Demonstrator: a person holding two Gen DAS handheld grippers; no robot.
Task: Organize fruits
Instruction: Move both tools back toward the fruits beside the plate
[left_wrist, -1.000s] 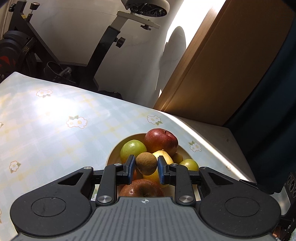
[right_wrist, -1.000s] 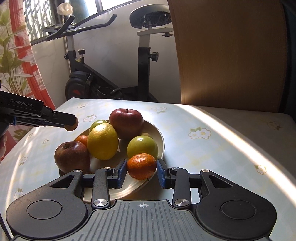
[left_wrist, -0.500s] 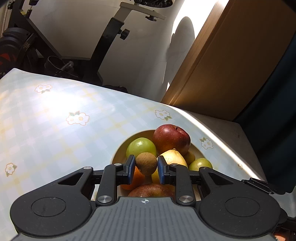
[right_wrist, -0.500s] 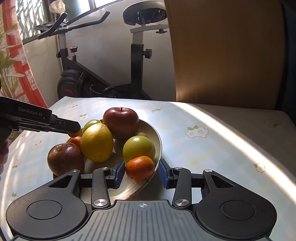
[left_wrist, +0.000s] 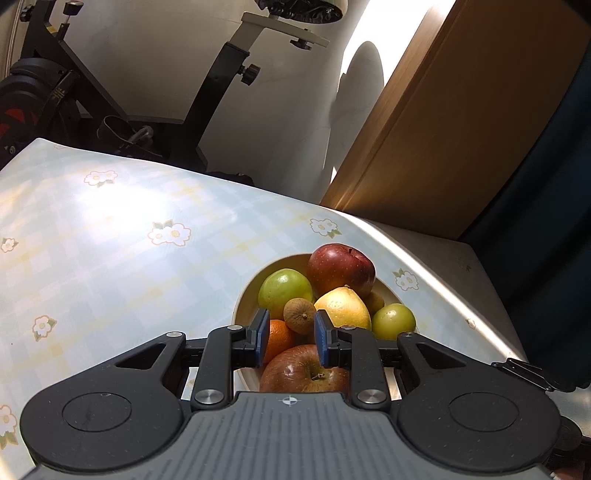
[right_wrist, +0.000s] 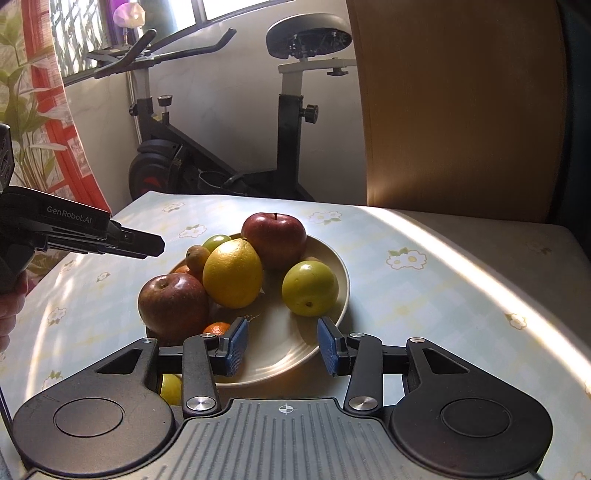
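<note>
Kiwi (left_wrist: 300, 314) lies in the bowl (left_wrist: 246, 300) — beyond left fingers (left_wrist: 263, 330), parted, empty.

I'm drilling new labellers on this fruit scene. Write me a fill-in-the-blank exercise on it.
1. Between the far red apple and the near red apple lies a yellow ___.
2. The tablecloth is printed with white ___.
3. The right tongs grip ___.
4. Beyond the tablecloth stands an exercise ___.
Missing: lemon; flowers; nothing; bike.
</note>
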